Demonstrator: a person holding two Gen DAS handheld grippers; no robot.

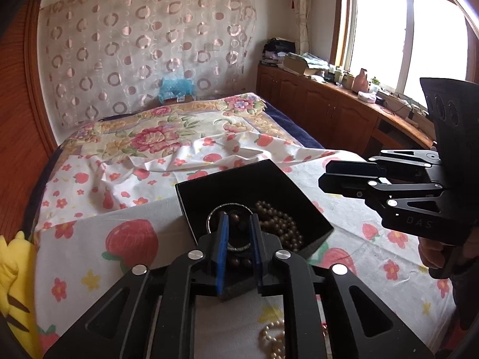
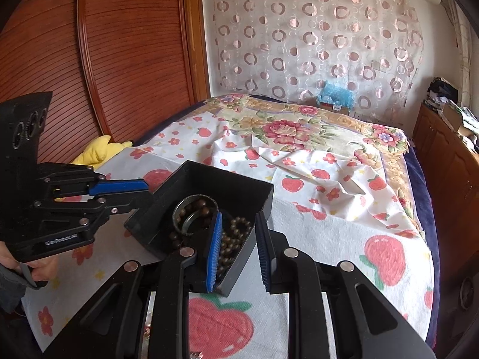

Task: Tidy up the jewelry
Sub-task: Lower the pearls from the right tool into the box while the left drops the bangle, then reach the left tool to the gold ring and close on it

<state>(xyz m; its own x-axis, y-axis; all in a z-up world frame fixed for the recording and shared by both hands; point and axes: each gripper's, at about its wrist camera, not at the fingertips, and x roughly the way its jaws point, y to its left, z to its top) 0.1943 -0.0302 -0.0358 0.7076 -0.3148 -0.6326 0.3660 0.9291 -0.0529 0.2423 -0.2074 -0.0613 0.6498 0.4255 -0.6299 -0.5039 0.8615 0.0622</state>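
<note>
A black jewelry box sits on the strawberry-print sheet; it also shows in the right wrist view. Inside lie a brown bead necklace, dark wooden beads and a silver bangle. My left gripper hangs over the box's near corner, jaws a little apart, nothing between them. My right gripper straddles the box's near right wall, jaws apart. In the left wrist view the right gripper floats right of the box. A pearl necklace lies on the sheet under my left gripper.
The bed carries a floral blanket beyond the box. A yellow plush toy lies at the left edge by the wooden headboard. Wooden cabinets with clutter run under the window at right.
</note>
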